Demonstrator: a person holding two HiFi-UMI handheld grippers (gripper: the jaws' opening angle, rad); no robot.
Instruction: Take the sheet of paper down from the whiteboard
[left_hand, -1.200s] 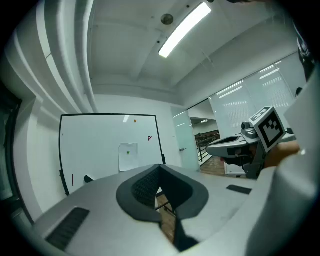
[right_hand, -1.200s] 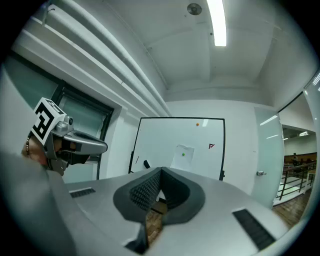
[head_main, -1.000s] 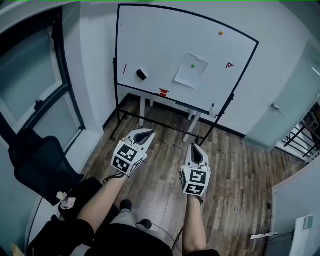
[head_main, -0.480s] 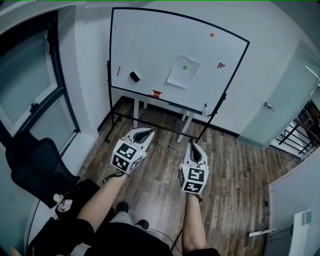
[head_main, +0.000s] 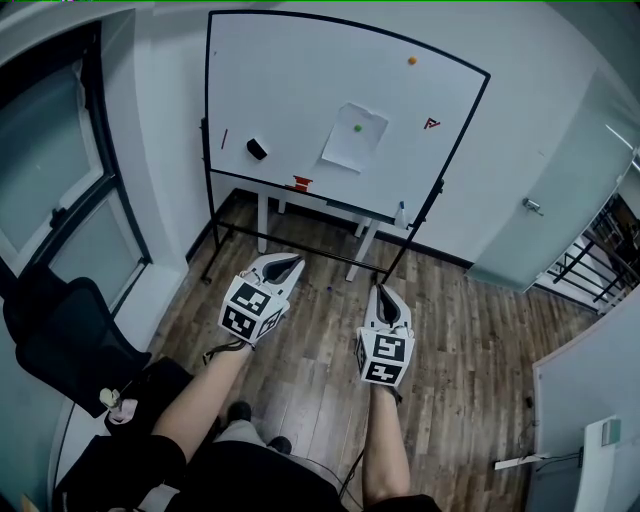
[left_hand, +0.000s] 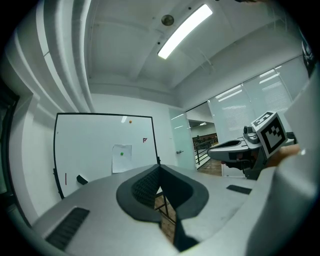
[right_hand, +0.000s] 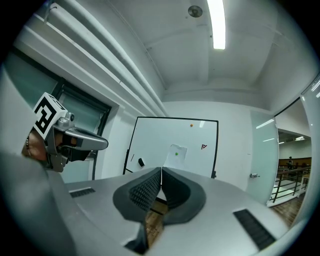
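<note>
A white sheet of paper (head_main: 354, 138) hangs on the whiteboard (head_main: 290, 80), pinned near its top by a green magnet (head_main: 357, 128). The board stands on a black wheeled frame across the room, well ahead of both grippers. My left gripper (head_main: 288, 264) and right gripper (head_main: 381, 292) are held side by side over the wood floor, level and pointing at the board. Both are shut with nothing in them. In the left gripper view the paper (left_hand: 121, 158) shows above the closed left gripper (left_hand: 159, 169). In the right gripper view the paper (right_hand: 176, 152) lies just above the closed right gripper (right_hand: 161, 171).
On the board are an orange magnet (head_main: 412, 61), a red mark (head_main: 431, 124), a black eraser (head_main: 257, 149) and a red object (head_main: 301, 183) on its tray. A black chair (head_main: 60, 330) stands at the left by a glass door, and a door with a handle (head_main: 533, 206) at the right.
The whiteboard and paper have slid leftward in the head view. Both grippers have shifted slightly left with it, still side by side and shut.
</note>
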